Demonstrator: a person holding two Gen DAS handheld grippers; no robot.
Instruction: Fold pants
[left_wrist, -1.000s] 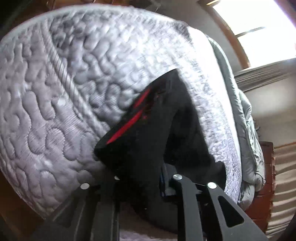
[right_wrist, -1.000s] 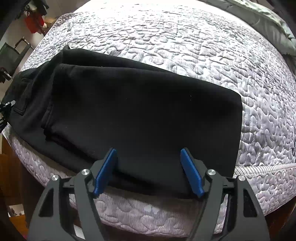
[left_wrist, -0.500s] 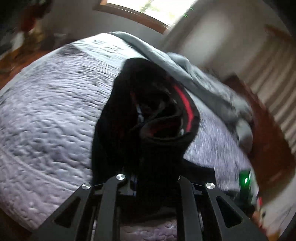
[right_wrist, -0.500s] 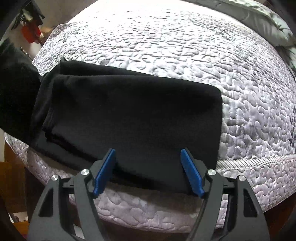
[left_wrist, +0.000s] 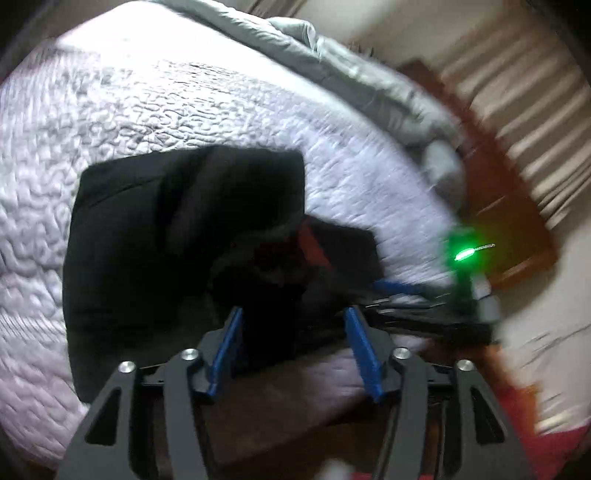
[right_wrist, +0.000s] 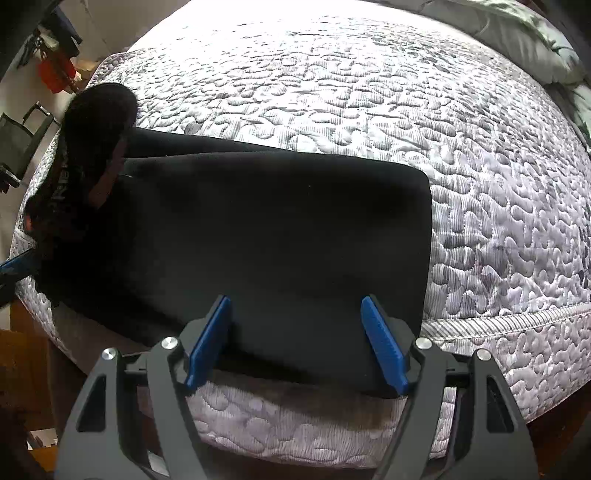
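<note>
On quilted grey mattress (right_wrist: 369, 110): folded black fleece pants (right_wrist: 277, 229); left gripper (left_wrist: 293, 349) jaws opening, dropping waistband end; right gripper (right_wrist: 295, 339) spread wide, hovering w/o contact.

quilted pale grey bedspread (right_wrist: 369, 110) covering the mattress, stitched edge along the near side. rumpled grey duvet (left_wrist: 354, 70) bunched along the far edge. brown wooden furniture (left_wrist: 517, 229) beyond it. red object (right_wrist: 55, 74) near a wall.

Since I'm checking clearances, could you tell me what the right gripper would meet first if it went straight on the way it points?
Most likely the folded black pants: the right gripper stands open over their near edge on the quilted bed. Depth is hard to judge.
</note>
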